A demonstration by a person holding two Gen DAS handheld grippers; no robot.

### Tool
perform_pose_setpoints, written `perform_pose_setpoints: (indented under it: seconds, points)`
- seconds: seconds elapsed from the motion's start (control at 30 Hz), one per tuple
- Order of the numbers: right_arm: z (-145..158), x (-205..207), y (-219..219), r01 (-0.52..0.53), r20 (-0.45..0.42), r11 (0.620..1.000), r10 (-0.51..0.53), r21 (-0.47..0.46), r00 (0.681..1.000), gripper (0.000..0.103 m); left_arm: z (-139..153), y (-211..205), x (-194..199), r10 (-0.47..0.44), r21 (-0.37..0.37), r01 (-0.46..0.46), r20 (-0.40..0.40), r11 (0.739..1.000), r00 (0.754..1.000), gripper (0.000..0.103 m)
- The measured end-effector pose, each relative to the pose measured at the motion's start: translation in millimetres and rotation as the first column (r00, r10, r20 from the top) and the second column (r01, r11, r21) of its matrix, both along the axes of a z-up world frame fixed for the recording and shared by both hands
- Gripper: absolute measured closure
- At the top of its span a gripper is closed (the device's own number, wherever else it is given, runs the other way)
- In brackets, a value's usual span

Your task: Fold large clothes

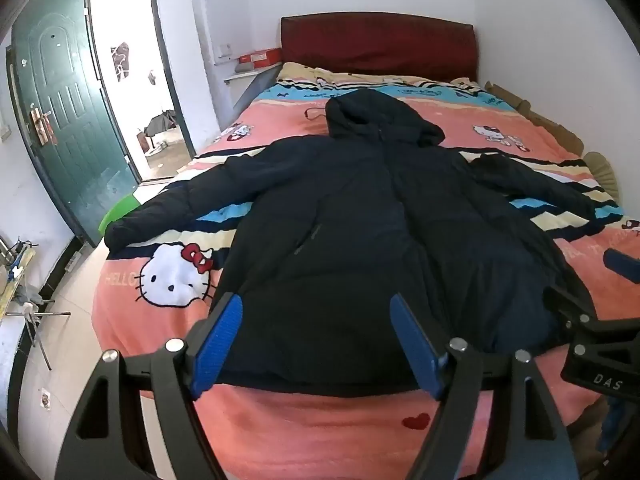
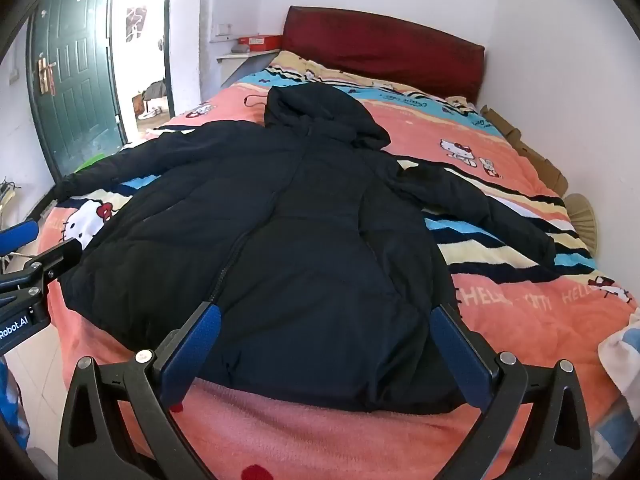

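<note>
A large dark navy hooded jacket [image 1: 360, 232] lies flat, front up, on the bed with both sleeves spread sideways and the hood toward the headboard; it also shows in the right wrist view [image 2: 304, 240]. My left gripper [image 1: 316, 308] is open and empty, hovering over the jacket's hem at the foot of the bed. My right gripper [image 2: 326, 316] is open and empty, over the hem a little to the right. The right gripper also shows at the right edge of the left wrist view [image 1: 592, 320]; the left gripper shows at the left edge of the right wrist view [image 2: 36, 256].
The bed has a pink Hello Kitty blanket [image 1: 168, 276] and a dark red headboard [image 1: 376, 44]. A green door [image 1: 68, 120] stands open at the left. A shelf with a red box [image 1: 260, 58] sits beside the headboard. Cardboard [image 2: 536, 160] lines the right wall.
</note>
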State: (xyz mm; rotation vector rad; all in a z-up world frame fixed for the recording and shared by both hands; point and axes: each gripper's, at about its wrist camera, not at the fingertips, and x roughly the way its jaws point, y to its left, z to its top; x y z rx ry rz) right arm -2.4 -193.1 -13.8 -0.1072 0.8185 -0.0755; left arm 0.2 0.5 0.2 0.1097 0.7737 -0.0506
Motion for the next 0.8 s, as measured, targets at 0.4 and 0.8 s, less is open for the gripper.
perform_pose_setpoints:
  seconds: [0.4, 0.8]
  points:
    - [-1, 0, -3, 0.001, -0.004, 1.0, -0.001, 0.004, 1.0, 0.0, -9, -4, 4, 0.001, -0.003, -0.001, -0.008, 1.0, 1.0, 0.027]
    - [1, -1, -9, 0.02, 0.003, 1.0, -0.02, 0.015, 1.0, 0.0, -7, -3, 4, -0.005, -0.016, 0.005, -0.017, 1.0, 1.0, 0.027]
